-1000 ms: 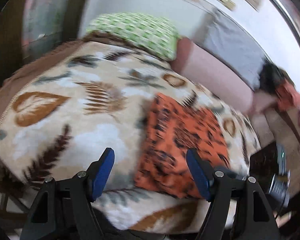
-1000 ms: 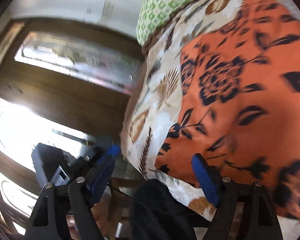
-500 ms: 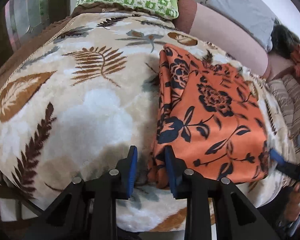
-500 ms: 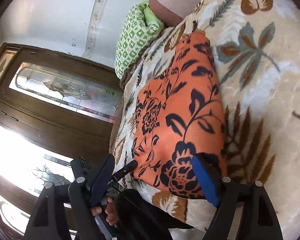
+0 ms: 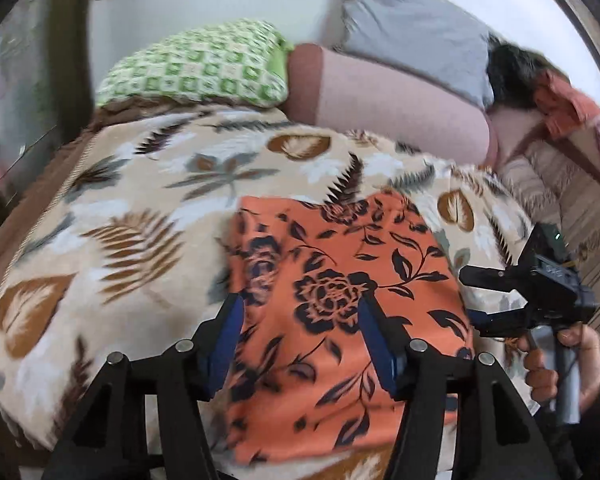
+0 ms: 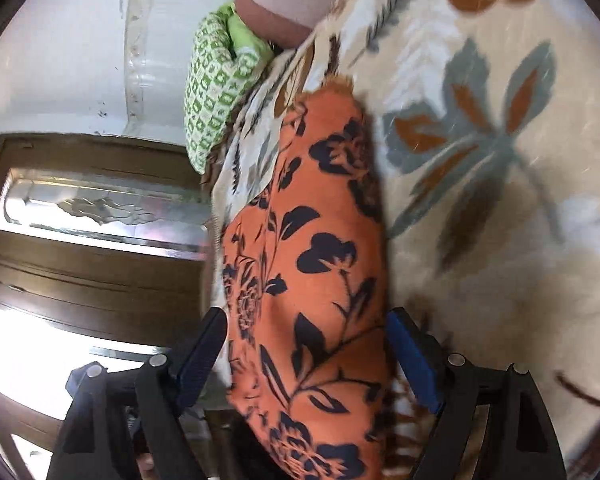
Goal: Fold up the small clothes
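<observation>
On the left, the left hand-held gripper (image 5: 298,332) was pinched on the near edge of the orange cloth with black flowers (image 5: 340,300) half a second ago; now its jaws are opening and the cloth lies free between them, folded on the leaf-patterned plush blanket (image 5: 112,240) of the bed. On the right, the right hand-held gripper (image 6: 306,354) stands wide, holding nothing. I judge this fold finished.

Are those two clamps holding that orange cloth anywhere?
No. The orange cloth lies loose between both hand-held grippers, left opening, right open.
</observation>
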